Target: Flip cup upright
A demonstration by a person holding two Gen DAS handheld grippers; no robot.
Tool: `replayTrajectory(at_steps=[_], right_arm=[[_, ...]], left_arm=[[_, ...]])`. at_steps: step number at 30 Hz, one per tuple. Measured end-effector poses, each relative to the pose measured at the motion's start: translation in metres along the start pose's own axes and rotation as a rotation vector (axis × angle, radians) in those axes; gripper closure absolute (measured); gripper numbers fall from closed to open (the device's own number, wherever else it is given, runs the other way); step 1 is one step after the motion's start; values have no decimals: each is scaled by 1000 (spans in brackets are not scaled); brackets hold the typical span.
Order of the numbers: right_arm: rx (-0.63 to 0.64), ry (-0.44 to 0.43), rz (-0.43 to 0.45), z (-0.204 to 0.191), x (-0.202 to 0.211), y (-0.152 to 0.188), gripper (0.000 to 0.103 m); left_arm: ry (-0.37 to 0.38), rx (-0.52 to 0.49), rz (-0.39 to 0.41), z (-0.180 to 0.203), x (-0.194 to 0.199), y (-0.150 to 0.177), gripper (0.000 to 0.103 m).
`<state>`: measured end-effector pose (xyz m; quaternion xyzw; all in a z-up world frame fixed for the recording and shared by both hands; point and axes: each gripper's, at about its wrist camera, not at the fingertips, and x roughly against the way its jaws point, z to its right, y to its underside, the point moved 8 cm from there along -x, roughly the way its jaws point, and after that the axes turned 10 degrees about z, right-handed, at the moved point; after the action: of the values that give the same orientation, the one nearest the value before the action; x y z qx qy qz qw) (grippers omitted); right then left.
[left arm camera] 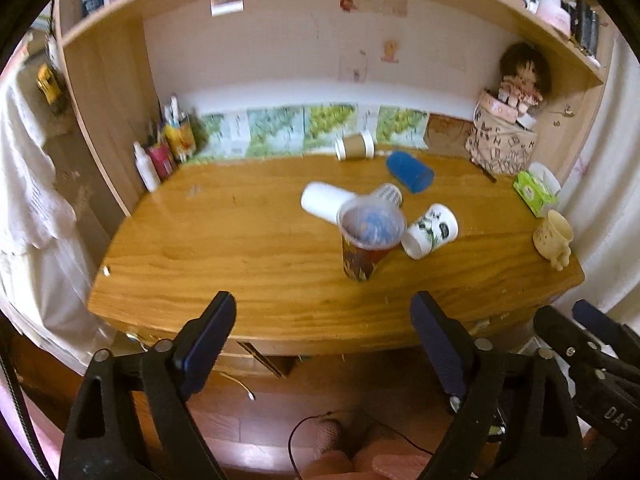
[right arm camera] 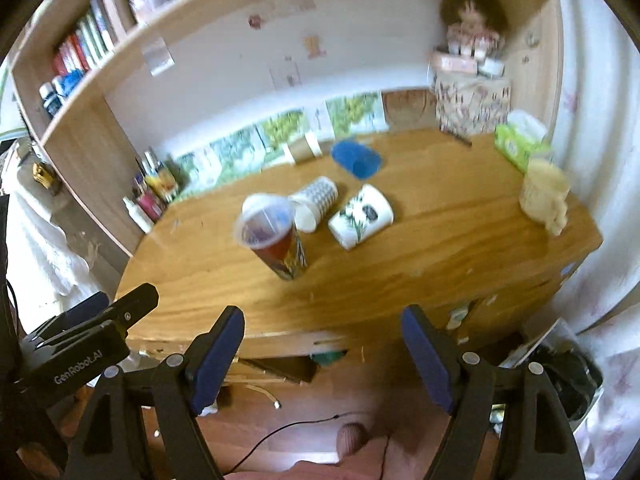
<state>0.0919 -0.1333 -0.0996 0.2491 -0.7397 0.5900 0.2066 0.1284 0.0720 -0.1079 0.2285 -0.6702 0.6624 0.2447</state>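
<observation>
1. One cup already stands upright near the middle of the wooden desk (left arm camera: 248,240): a clear plastic cup (left arm camera: 370,236) with a dark printed sleeve, its open mouth facing up.

2. Around it lie the cups not yet set up. A plain white cup (left arm camera: 324,202) and a patterned white cup (left arm camera: 390,194) rest on their sides just behind the standing one. A panda-print cup (left arm camera: 432,232) lies on its side just to the right, its long axis slanting from near-left to far-right and its open mouth towards the front edge.

3. Farther back, a blue cup (left arm camera: 410,170) lies tipped near the rear of the desk, with a brown paper cup (left arm camera: 354,146) on its side against the back wall.

4. The left gripper (left arm camera: 324,344) hangs off the front edge of the desk, jaws spread wide and empty, the cluster of cups ahead and slightly to its right.

5. The right gripper (right arm camera: 324,350) hovers beside it, likewise spread and holding nothing; in its view the panda-print cup (right arm camera: 360,216) sits almost straight ahead, the clear plastic cup (right arm camera: 272,236) ahead and to the left.

6. Judged from this, the panda-print cup looks the nearest fallen cup, and the right gripper seems better placed for it. Gripping across its slanted body would call for turning the wrist to match that axis.

7. A cream mug (left arm camera: 554,236) stands at the desk's right edge, well apart from the cluster.
</observation>
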Motion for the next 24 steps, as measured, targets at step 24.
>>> replayTrajectory(at_steps=[24], right_arm=[[75, 34, 232, 20, 50, -37, 0]], left_arm=[[-139, 26, 355, 22, 65, -42, 1]])
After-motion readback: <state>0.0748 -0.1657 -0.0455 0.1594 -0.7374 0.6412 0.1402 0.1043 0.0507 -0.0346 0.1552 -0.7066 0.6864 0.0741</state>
